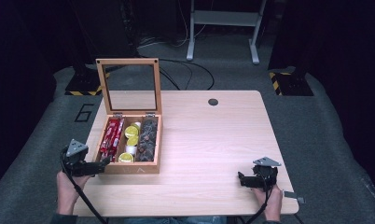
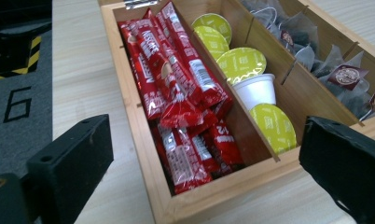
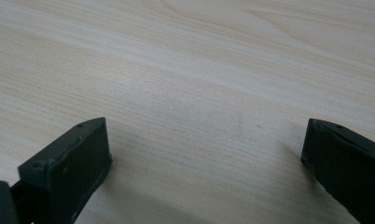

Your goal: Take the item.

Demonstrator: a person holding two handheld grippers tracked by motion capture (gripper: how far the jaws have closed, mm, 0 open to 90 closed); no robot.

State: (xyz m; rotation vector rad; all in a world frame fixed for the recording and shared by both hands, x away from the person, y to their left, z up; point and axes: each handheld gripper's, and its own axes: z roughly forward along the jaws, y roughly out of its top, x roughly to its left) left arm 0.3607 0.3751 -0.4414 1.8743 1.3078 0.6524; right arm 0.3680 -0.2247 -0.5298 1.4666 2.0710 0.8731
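A wooden box [image 1: 125,169] with its glass lid [image 1: 129,86] raised stands on the left of the table. Inside lie red sachets [image 2: 176,88], yellow-lidded capsules [image 2: 241,63] with a white cup [image 2: 255,88] among them, and dark tea bags [image 2: 330,70]. My left gripper [image 1: 101,164] is open at the box's front left corner, its jaws either side of the front wall with nothing between them. My right gripper [image 1: 244,179] is open over bare wood near the table's front right, its jaws [image 3: 204,172] wide apart and holding nothing.
The light wooden table [image 1: 213,140] has a dark cable hole [image 1: 213,101] at the back. Grey carpet [image 1: 325,121] with a painted "6" [image 1: 84,112] surrounds it. A metal stand [image 1: 223,28] and black-and-yellow marked bases [image 1: 288,84] lie behind.
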